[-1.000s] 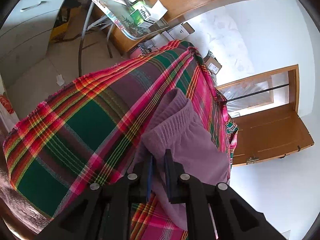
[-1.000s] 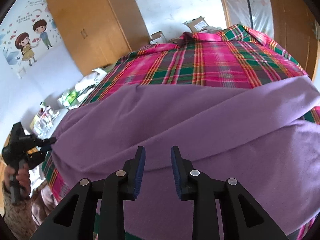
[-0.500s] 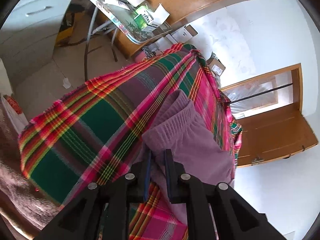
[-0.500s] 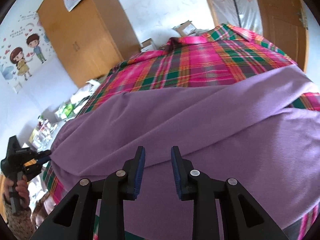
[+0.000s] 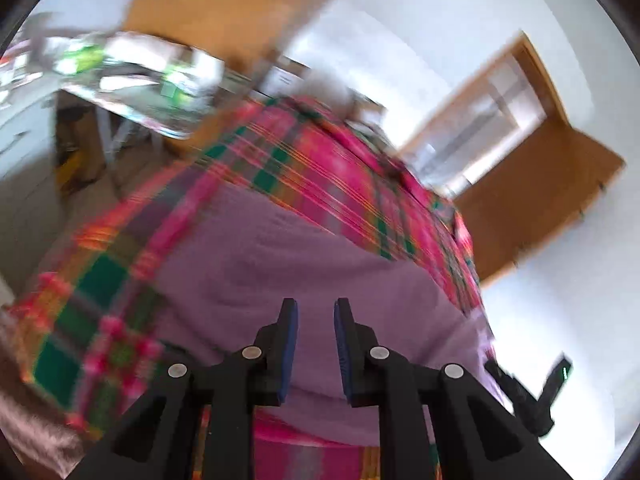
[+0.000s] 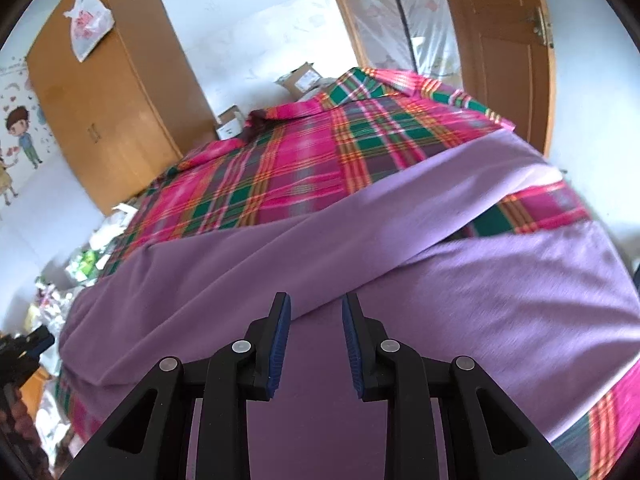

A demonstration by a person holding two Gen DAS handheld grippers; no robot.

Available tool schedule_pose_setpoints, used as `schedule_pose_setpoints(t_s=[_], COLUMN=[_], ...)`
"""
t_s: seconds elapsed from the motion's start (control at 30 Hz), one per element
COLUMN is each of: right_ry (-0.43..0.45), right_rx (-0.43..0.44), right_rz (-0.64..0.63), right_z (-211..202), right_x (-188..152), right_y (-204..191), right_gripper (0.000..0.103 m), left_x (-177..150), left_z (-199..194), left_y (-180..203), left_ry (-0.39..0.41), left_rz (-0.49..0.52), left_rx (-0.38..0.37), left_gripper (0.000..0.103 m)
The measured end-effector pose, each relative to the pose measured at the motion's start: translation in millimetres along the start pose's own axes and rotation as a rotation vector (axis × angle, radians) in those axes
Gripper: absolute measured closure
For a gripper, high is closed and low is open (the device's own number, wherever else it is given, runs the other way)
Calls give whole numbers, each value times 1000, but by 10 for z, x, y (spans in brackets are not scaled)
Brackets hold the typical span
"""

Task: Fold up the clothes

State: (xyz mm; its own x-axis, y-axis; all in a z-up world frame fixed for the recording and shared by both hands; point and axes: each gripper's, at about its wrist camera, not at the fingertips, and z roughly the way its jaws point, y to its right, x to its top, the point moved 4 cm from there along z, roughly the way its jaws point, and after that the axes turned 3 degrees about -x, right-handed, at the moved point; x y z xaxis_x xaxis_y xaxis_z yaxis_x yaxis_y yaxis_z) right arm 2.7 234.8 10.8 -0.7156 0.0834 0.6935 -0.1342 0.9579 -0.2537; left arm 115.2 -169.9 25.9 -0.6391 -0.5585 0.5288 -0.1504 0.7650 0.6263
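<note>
Plaid bedspread [image 6: 280, 168] lies bare beyond the purple garment [image 6: 400, 272].

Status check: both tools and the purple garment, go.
Left tool open, empty. Right tool open, empty. Purple garment spread on plaid bedcover, unfolded. Nothing blocking.

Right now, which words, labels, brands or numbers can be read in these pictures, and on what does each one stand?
None can be read.
Bag on the wardrobe: red print, too small.
Boxes by the wall: white labels, too small.
Green packs on the side table: blurred.
</note>
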Motion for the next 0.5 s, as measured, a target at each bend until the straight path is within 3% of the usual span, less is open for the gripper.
schedule_pose_setpoints(t_s=[0.23, 0.3, 0.33, 0.5], right_ry=[-31, -38, -42, -68], right_rx=[-4, -8, -8, -20], right_rz=[-37, -40, -38, -29], right_z=[275, 349, 382, 565], right_x=[200, 277, 314, 471], right_y=[-81, -104, -111, -180], right_gripper=[75, 68, 57, 55], left_x=[-276, -336, -372, -537], left_z=[556, 650, 694, 879], left_y=[578, 707, 754, 951], left_ry=[-178, -194, -207, -251], left_rz=[202, 245, 265, 382], left_rx=[-58, -67, -69, -51], left_gripper=[80, 80, 79, 78])
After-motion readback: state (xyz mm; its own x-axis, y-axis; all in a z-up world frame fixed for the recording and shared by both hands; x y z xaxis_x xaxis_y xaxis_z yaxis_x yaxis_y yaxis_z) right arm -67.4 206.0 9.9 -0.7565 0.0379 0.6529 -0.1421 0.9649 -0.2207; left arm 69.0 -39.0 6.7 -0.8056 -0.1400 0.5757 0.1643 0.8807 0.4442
